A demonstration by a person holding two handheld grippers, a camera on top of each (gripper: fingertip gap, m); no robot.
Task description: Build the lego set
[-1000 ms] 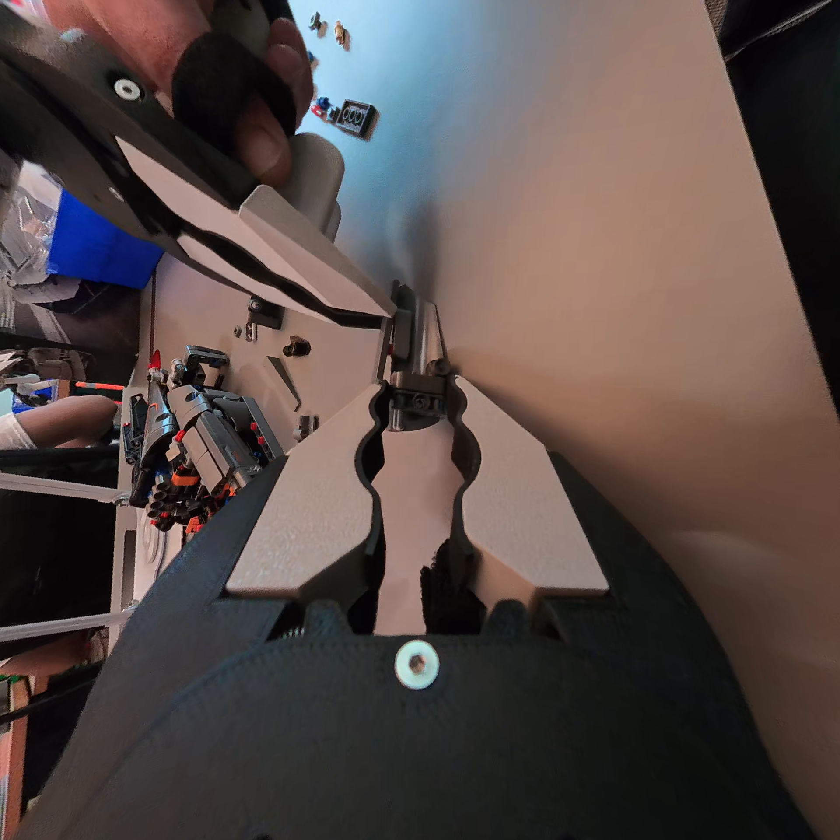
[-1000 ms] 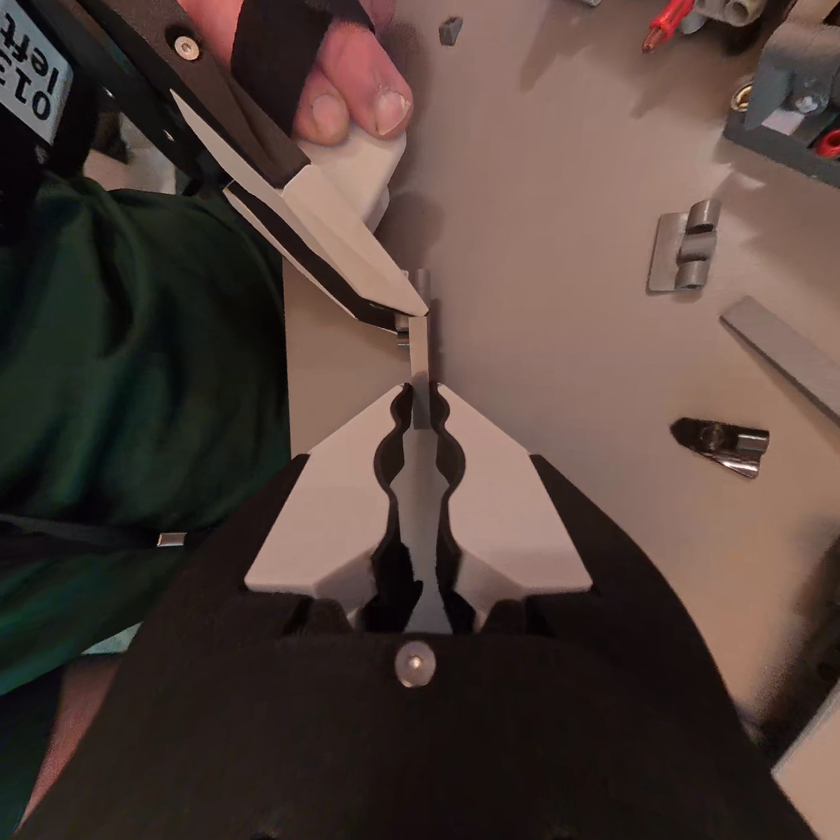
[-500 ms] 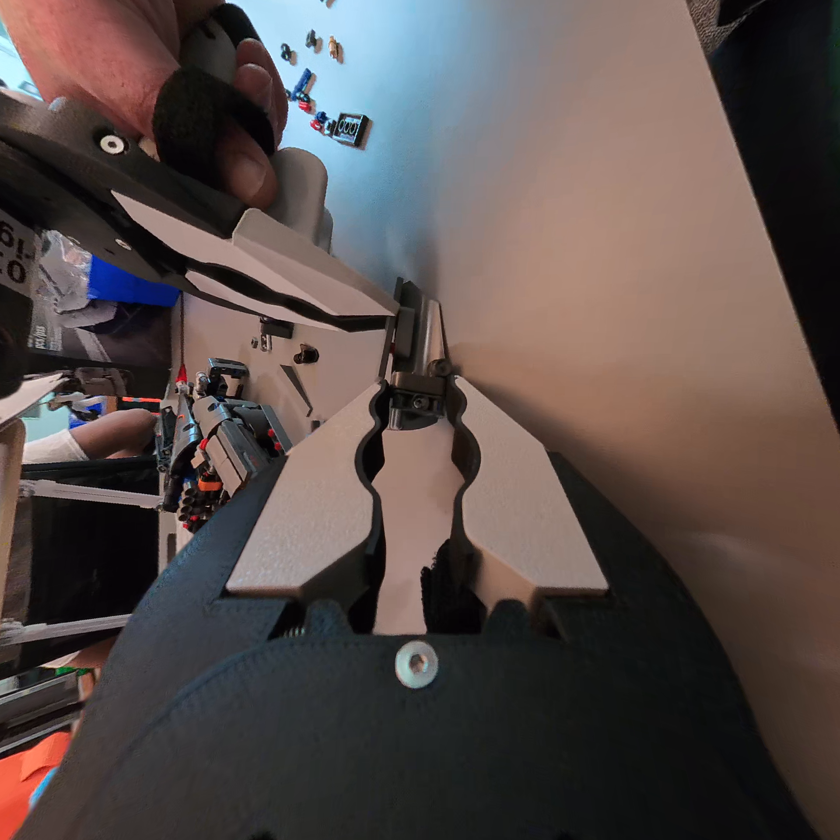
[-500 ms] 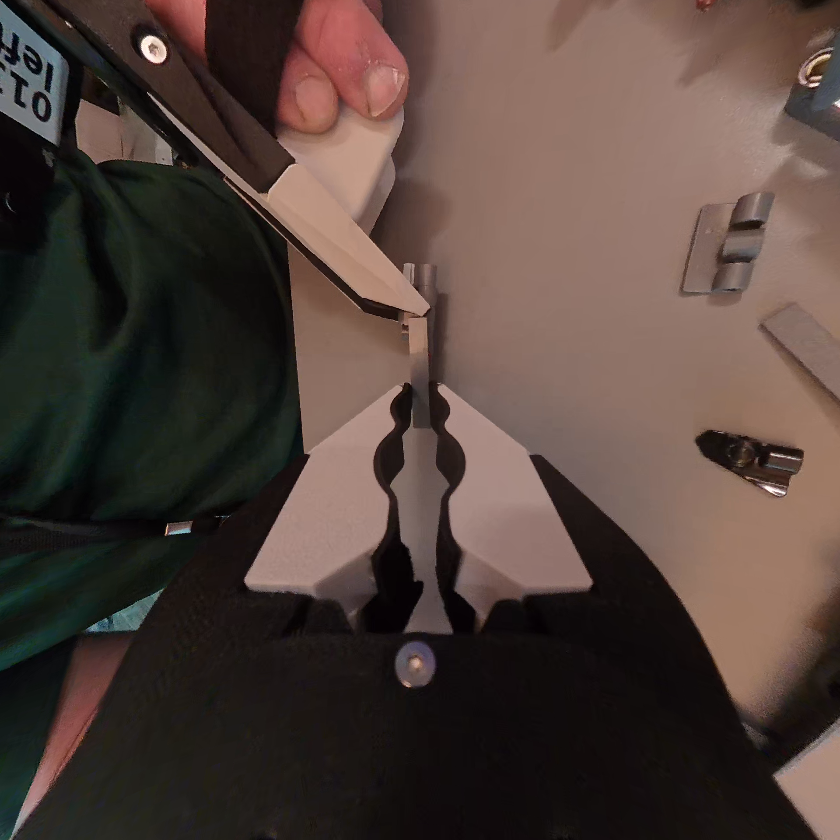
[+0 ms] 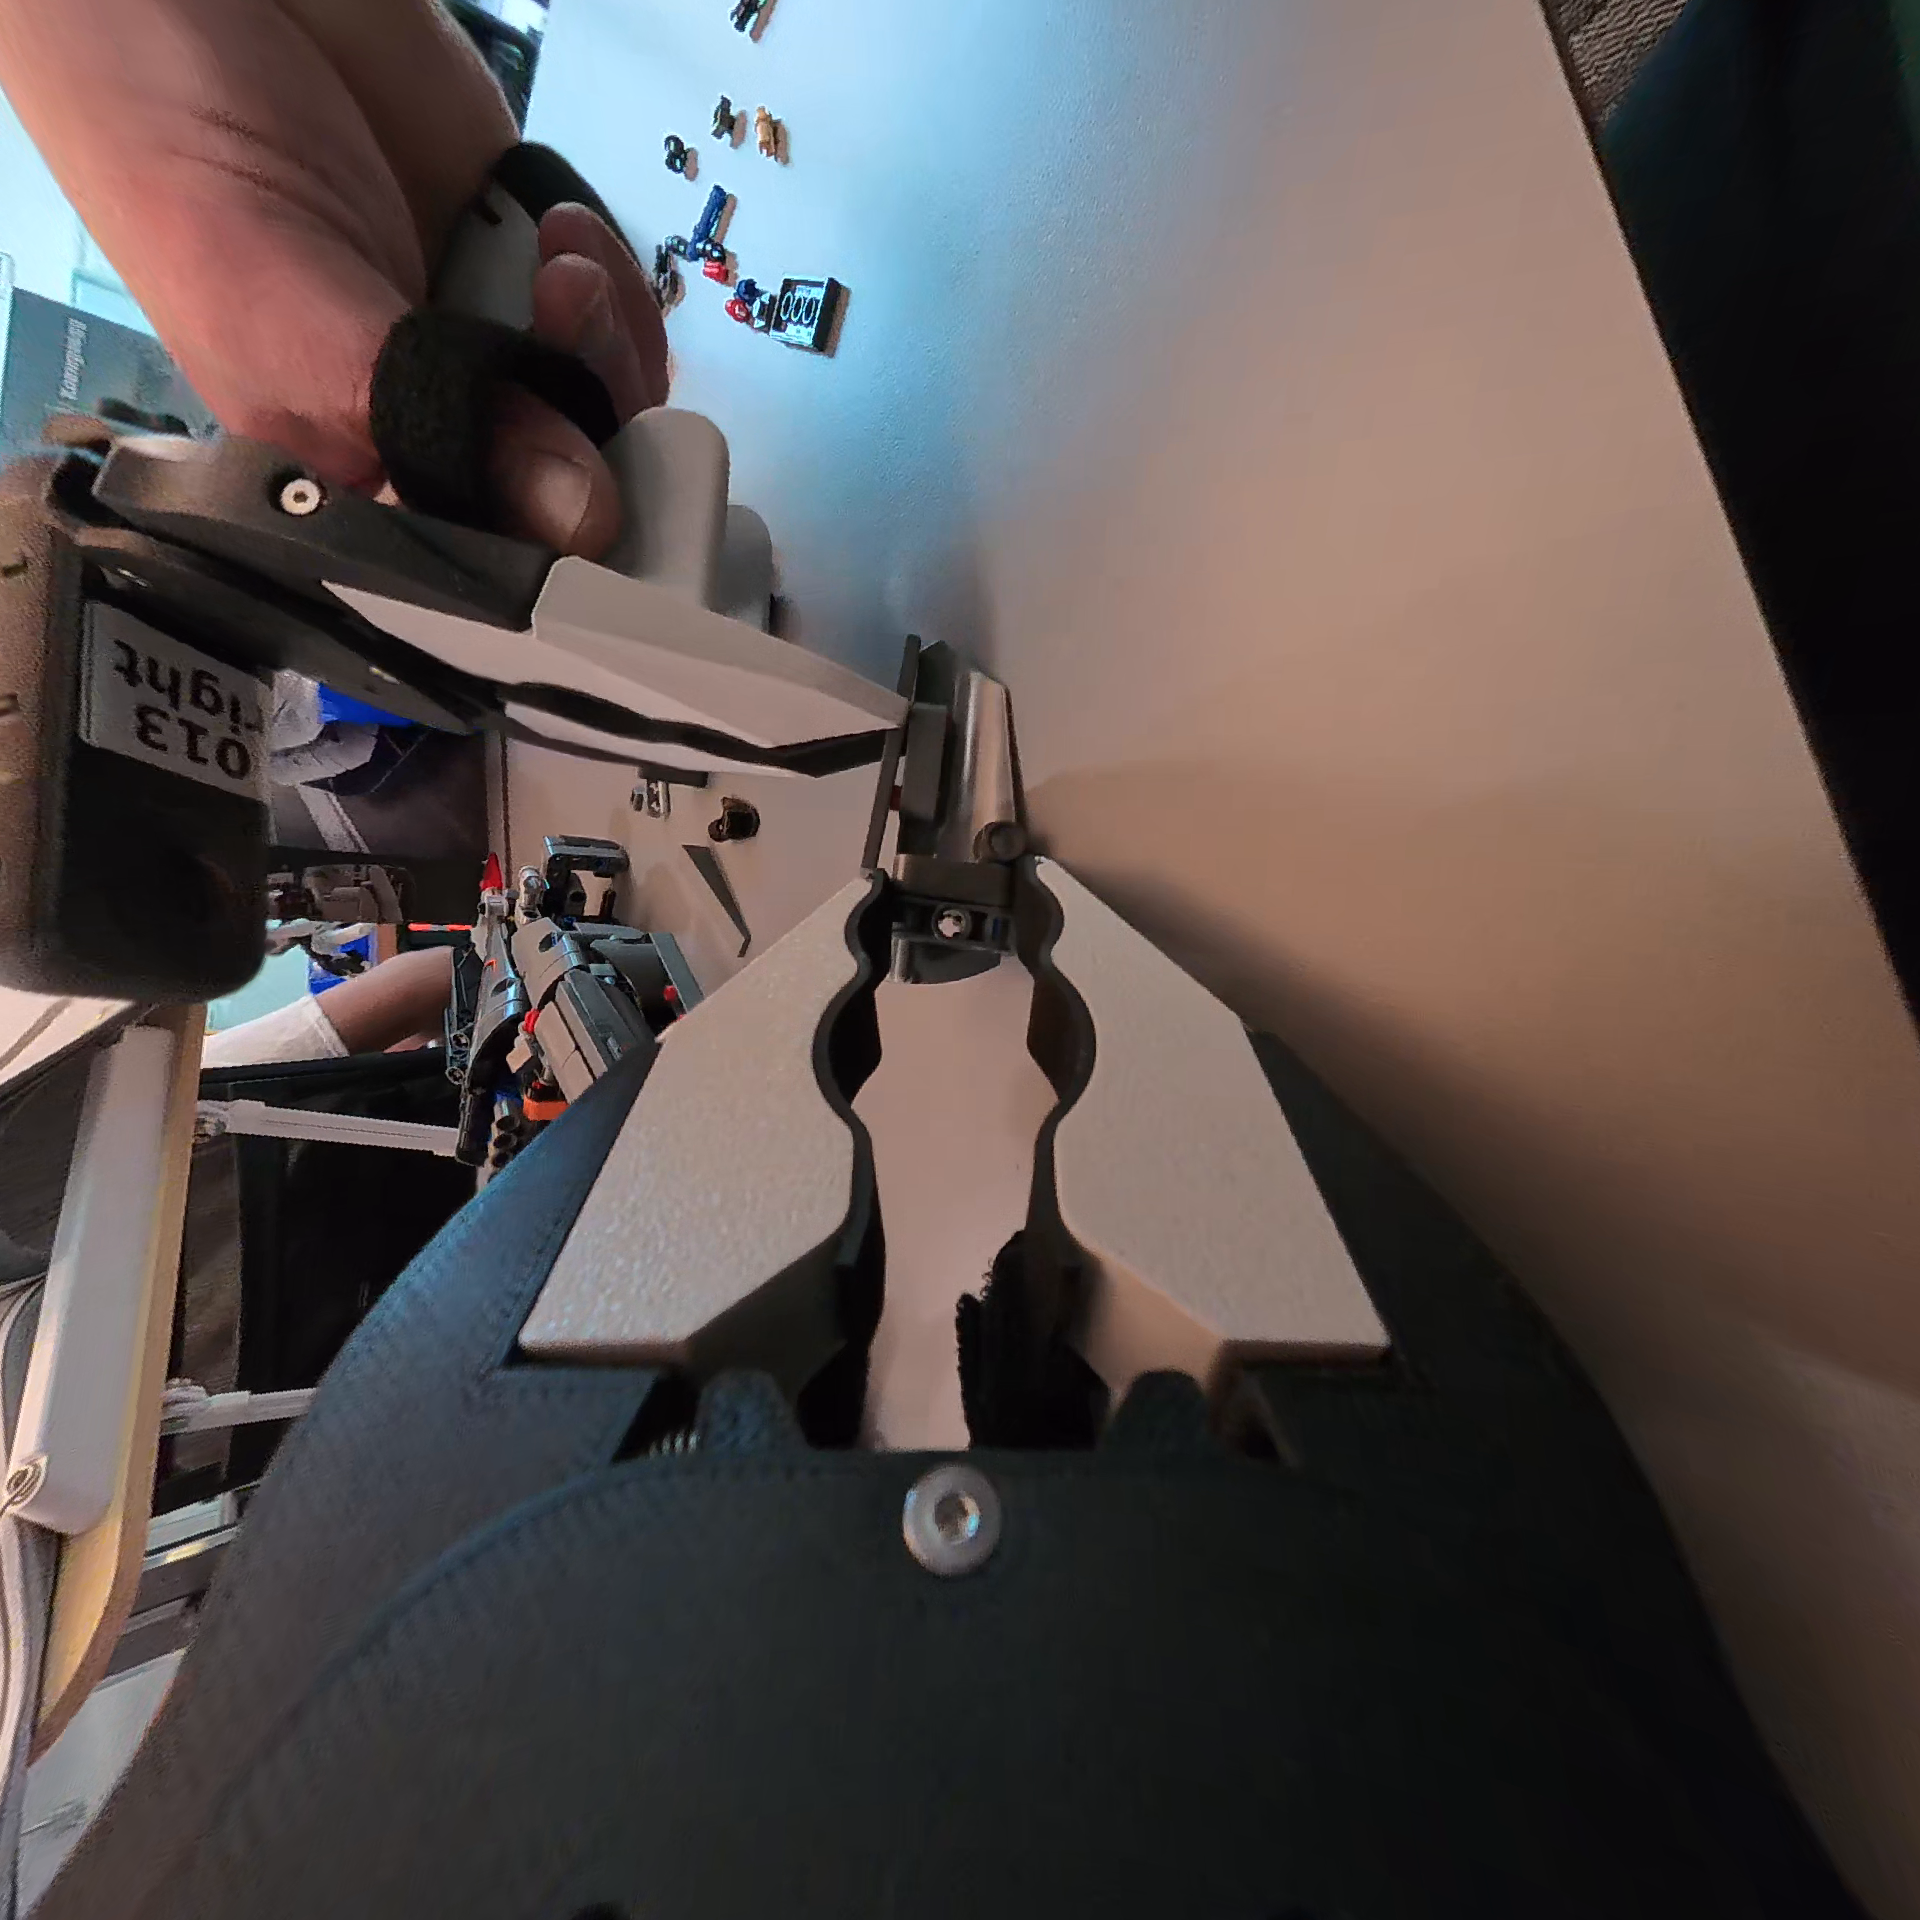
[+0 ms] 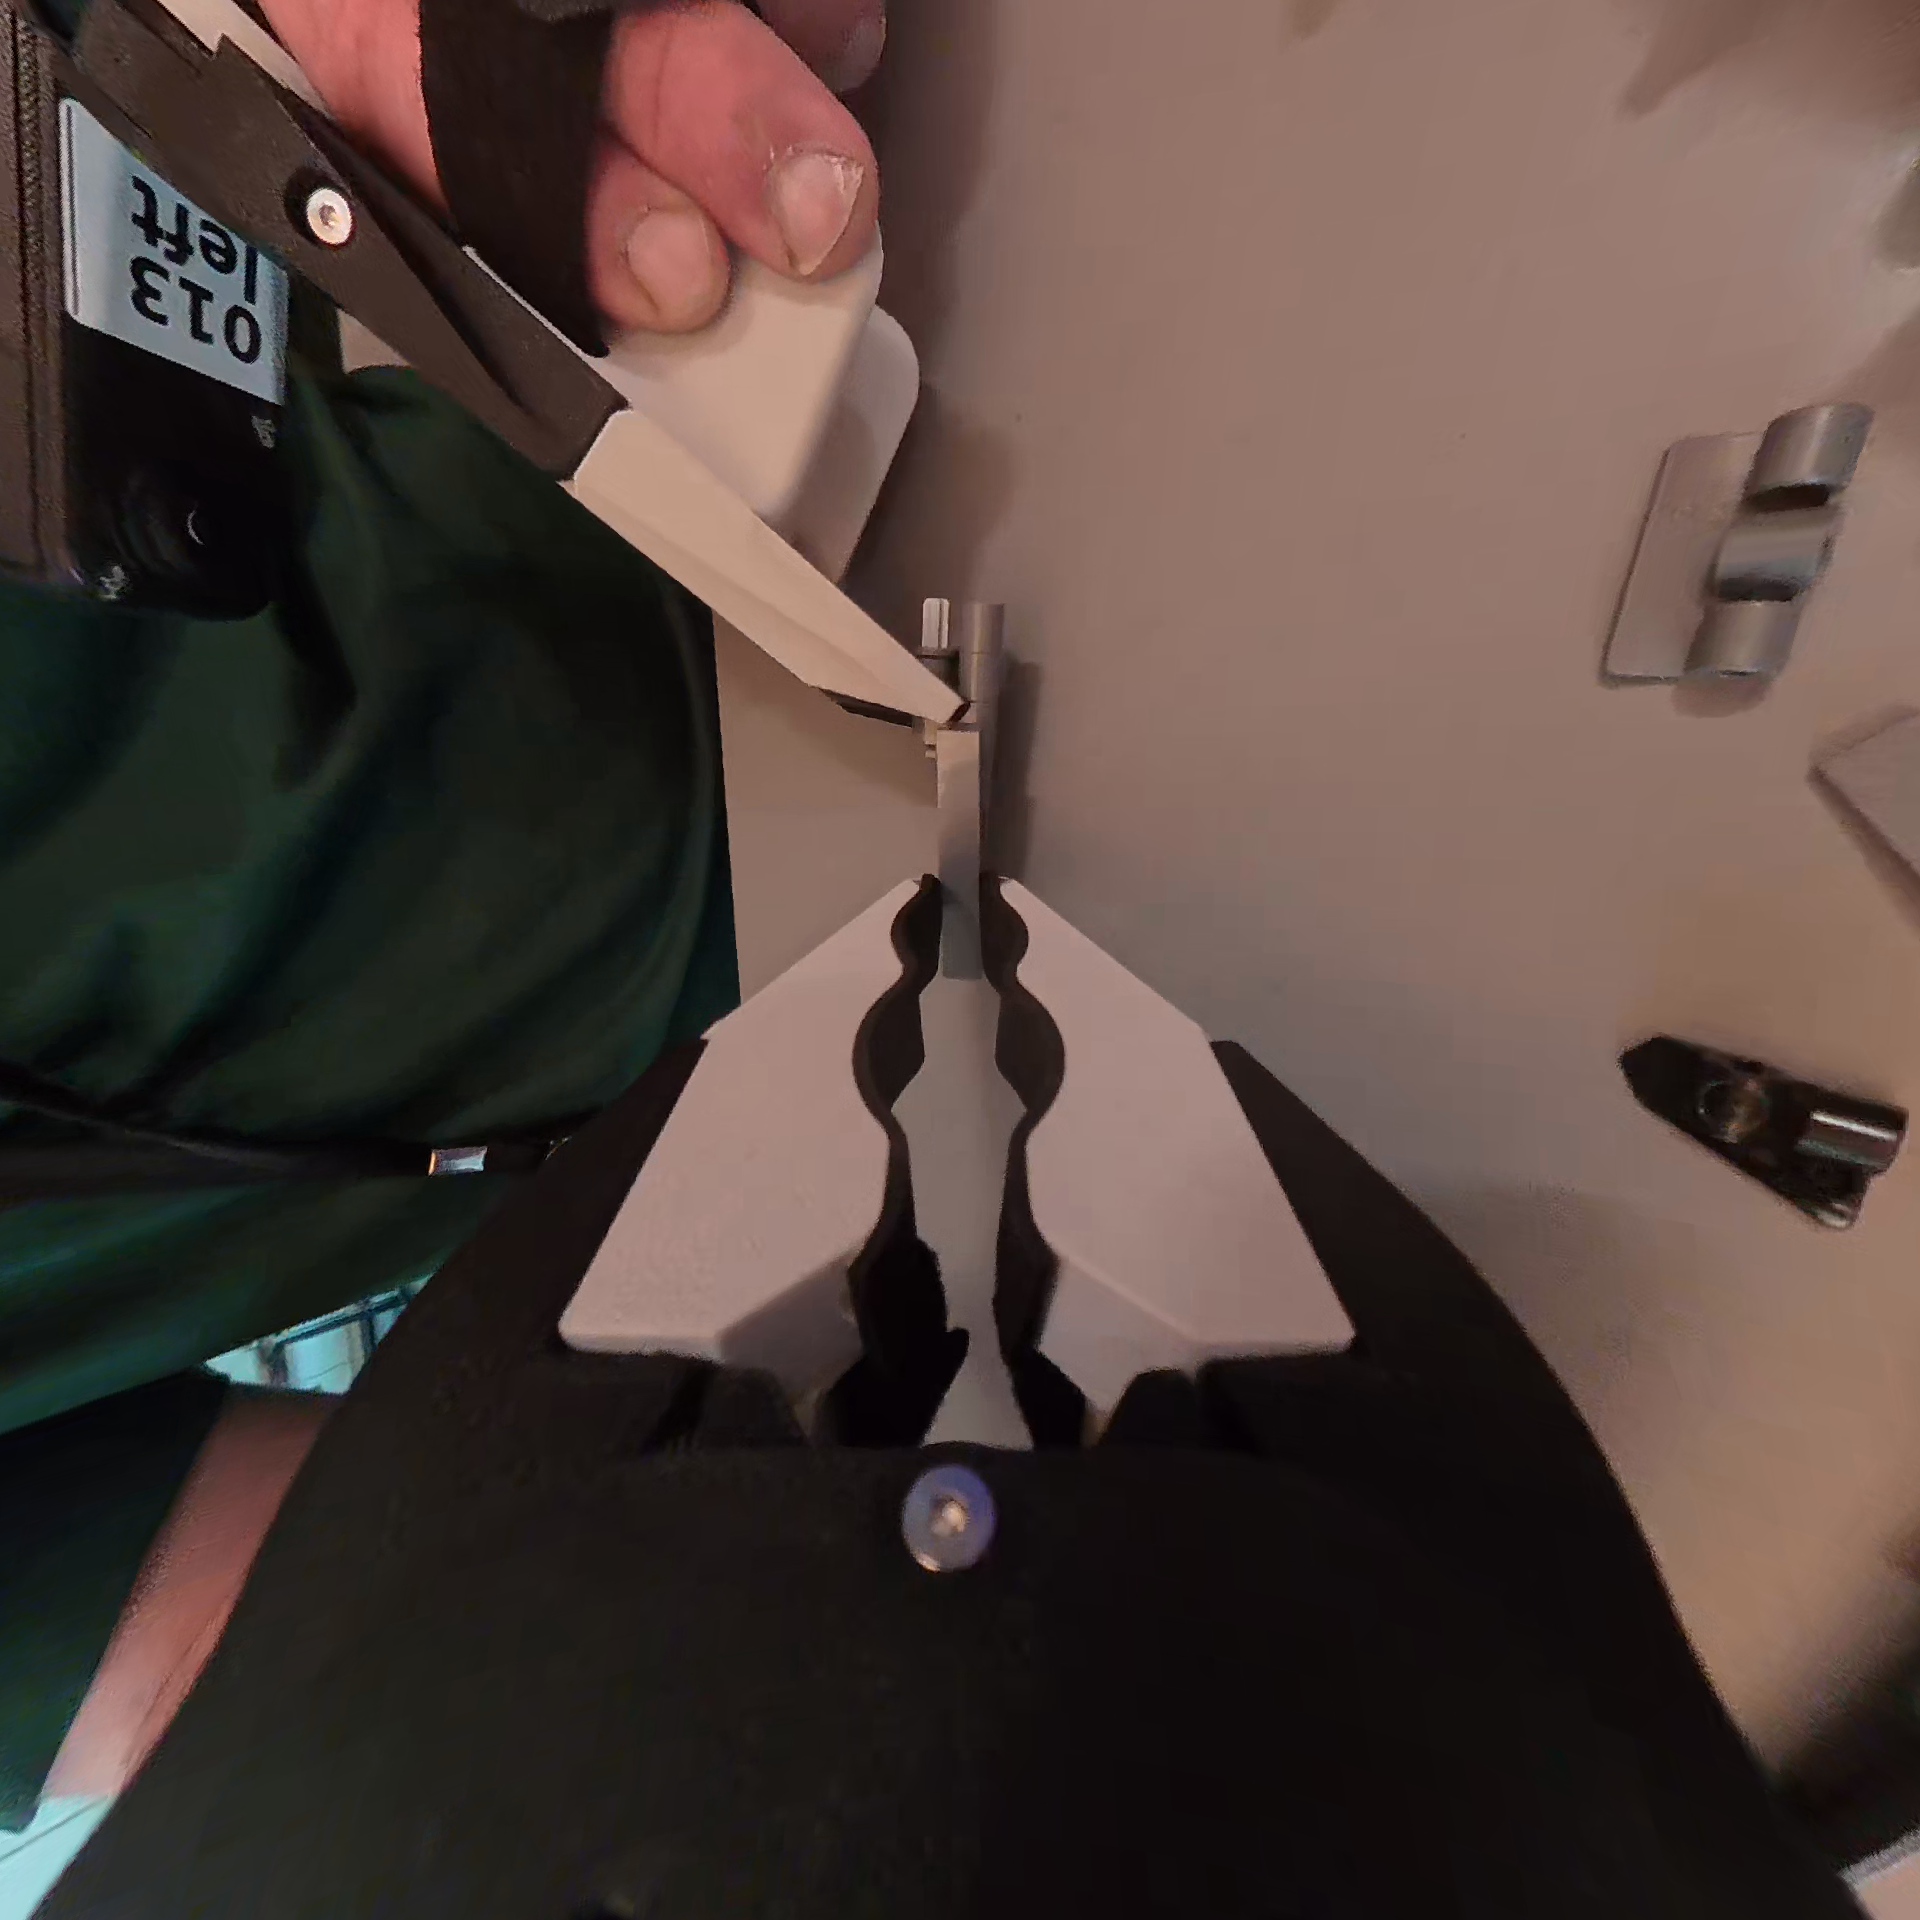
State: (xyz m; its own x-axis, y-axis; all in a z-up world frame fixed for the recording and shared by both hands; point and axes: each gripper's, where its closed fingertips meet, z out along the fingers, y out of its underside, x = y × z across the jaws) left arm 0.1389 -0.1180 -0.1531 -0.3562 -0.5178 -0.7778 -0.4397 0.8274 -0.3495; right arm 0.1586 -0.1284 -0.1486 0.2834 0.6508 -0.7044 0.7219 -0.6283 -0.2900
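My left gripper (image 5: 951, 883) is shut on a dark grey connector piece (image 5: 948, 923) at one end of a small grey lego assembly. My right gripper (image 6: 958, 883) is shut on the thin grey plate (image 6: 961, 925) of the same assembly, which carries a grey cylinder (image 6: 985, 665). In the left wrist view the right gripper (image 5: 899, 729) comes in from the left and meets the assembly (image 5: 977, 748) just above the table. In the right wrist view the left gripper (image 6: 948, 710) comes in from the upper left, its tips at the far end of the assembly.
A partly built grey lego model (image 5: 561, 997) stands at the left. Small loose parts and a black tile (image 5: 810, 312) lie farther off. A grey hinge-like part (image 6: 1745, 551), a grey strip (image 6: 1870, 790) and a dark part (image 6: 1766, 1127) lie to the right. A green sleeve (image 6: 364, 831) fills the left. Left and right tips are no more than a few centimetres apart.
Both grippers keep their hold on the assembly. The loose parts in the right wrist view have drifted right, and the right gripper lies flatter in the left wrist view.
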